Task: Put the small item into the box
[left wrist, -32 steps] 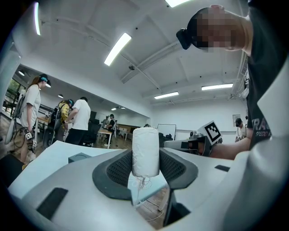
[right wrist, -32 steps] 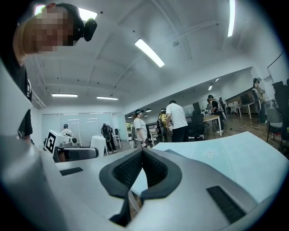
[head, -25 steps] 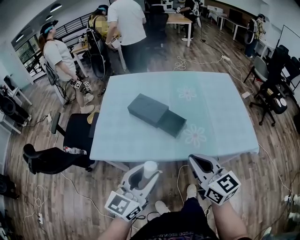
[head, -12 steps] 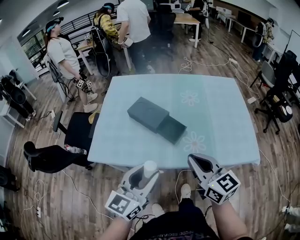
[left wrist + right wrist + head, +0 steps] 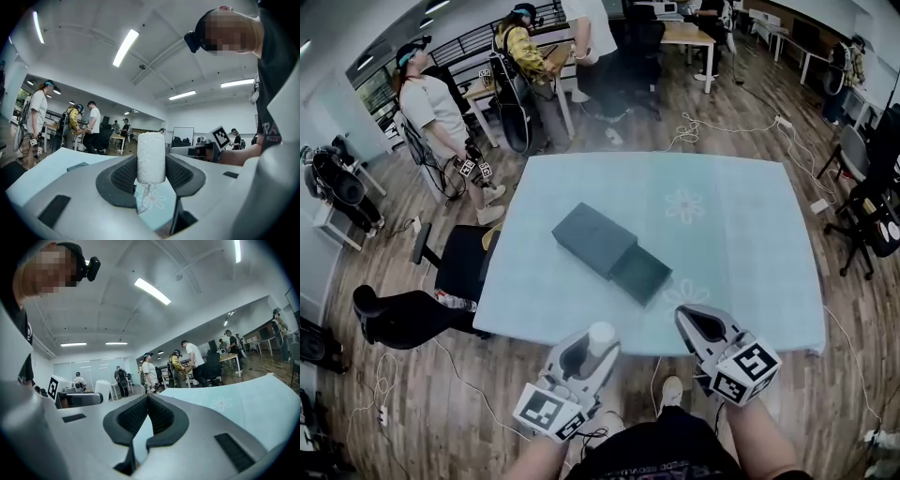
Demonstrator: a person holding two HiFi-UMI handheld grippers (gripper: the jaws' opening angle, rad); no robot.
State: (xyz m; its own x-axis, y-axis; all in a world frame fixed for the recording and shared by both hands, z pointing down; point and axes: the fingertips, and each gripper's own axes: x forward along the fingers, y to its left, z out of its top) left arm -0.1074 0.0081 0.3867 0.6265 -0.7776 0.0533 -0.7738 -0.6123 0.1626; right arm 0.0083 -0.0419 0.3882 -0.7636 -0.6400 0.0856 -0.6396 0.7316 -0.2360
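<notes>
The left gripper (image 5: 151,164) is clamped on the small item (image 5: 151,149), a white cylinder standing upright between the dark ribbed pads (image 5: 121,176) at the centre of the left gripper view. In the head view this pair sits at lower centre, over the near edge of the table (image 5: 741,253). The right gripper (image 5: 147,400), lower right of centre in the head view, has its jaws together at the tips with nothing between them. Further up, near the middle of the head frame, the dark box (image 5: 593,237) lies slantwise on the pale blue table, well apart from the item. Its drawer (image 5: 639,274) is pulled out toward the lower right. A black chair (image 5: 455,267) stands just beside the table's left edge, and several people (image 5: 431,108) stand in the upper left.
</notes>
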